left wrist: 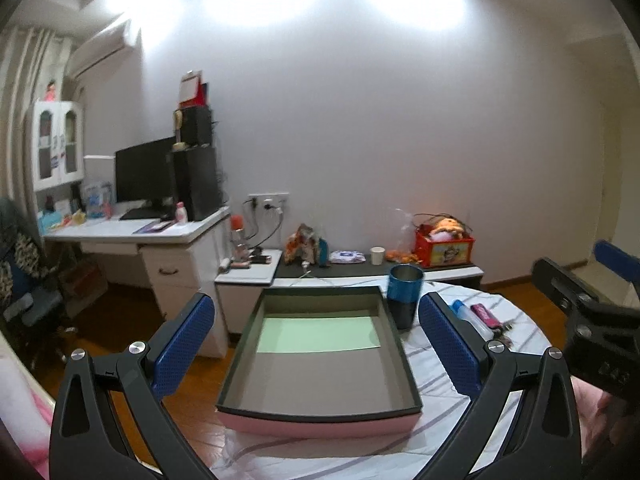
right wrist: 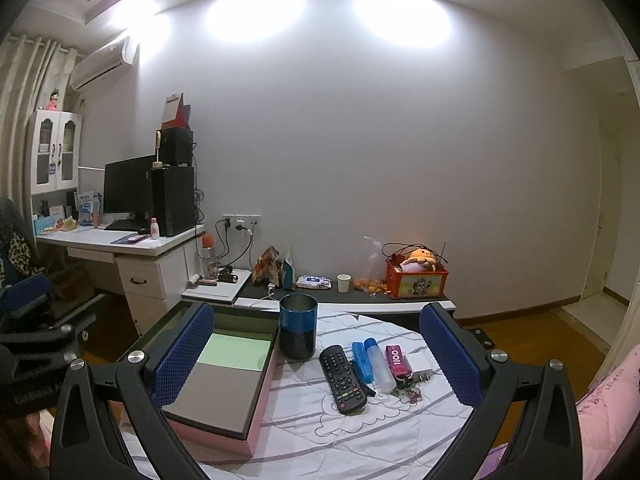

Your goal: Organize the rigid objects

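Both tools hung over the bench (right wrist: 360,436) with jaws spread wide and nothing between them: the left tool (left wrist: 316,344) framed the box (left wrist: 320,408), whose floor held only a green sheet (left wrist: 320,334), and the right tool (right wrist: 316,354) framed the loose items. From the right wrist view, the box (right wrist: 224,392) lay at 9 o'clock and the cup (right wrist: 298,330) stood at 12, just beside the box's far corner. The remote (right wrist: 343,378), blue case (right wrist: 363,361), bottle (right wrist: 380,365) and pink lighter (right wrist: 397,361) lay side by side at 3 o'clock of the box.
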Demonstrator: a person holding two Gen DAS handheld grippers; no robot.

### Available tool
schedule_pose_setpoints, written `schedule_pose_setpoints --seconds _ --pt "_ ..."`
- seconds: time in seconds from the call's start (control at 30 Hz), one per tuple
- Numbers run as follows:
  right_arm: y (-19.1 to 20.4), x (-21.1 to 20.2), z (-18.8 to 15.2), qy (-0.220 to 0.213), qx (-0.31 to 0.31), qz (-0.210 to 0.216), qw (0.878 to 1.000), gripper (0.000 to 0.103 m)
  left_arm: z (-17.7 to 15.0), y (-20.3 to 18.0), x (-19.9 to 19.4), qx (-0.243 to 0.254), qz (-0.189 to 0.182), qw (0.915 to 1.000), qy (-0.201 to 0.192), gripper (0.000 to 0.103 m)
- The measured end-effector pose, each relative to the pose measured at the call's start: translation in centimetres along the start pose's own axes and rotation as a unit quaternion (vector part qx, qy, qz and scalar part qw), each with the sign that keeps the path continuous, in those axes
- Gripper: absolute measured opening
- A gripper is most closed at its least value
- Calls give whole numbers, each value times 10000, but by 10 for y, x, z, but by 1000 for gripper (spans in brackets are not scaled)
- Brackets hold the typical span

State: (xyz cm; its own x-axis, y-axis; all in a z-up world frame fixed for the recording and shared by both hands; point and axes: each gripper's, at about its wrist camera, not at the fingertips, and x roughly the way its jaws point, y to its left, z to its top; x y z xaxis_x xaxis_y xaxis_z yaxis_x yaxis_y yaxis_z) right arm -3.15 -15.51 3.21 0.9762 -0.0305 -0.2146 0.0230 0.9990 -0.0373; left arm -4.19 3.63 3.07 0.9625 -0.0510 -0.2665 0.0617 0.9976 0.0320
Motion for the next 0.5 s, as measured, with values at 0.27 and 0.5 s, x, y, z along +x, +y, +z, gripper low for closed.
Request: schedule_pose_setpoints --seconds 0.27,0.5 --pt "-4 -6 -8 61 109 -114 9999 103 -4 1 -1 -153 -353 9993 -10 103" --pt "-5 -7 -10 69 127 -158 9998 103 -3 1 13 -362 -562 9970 391 103"
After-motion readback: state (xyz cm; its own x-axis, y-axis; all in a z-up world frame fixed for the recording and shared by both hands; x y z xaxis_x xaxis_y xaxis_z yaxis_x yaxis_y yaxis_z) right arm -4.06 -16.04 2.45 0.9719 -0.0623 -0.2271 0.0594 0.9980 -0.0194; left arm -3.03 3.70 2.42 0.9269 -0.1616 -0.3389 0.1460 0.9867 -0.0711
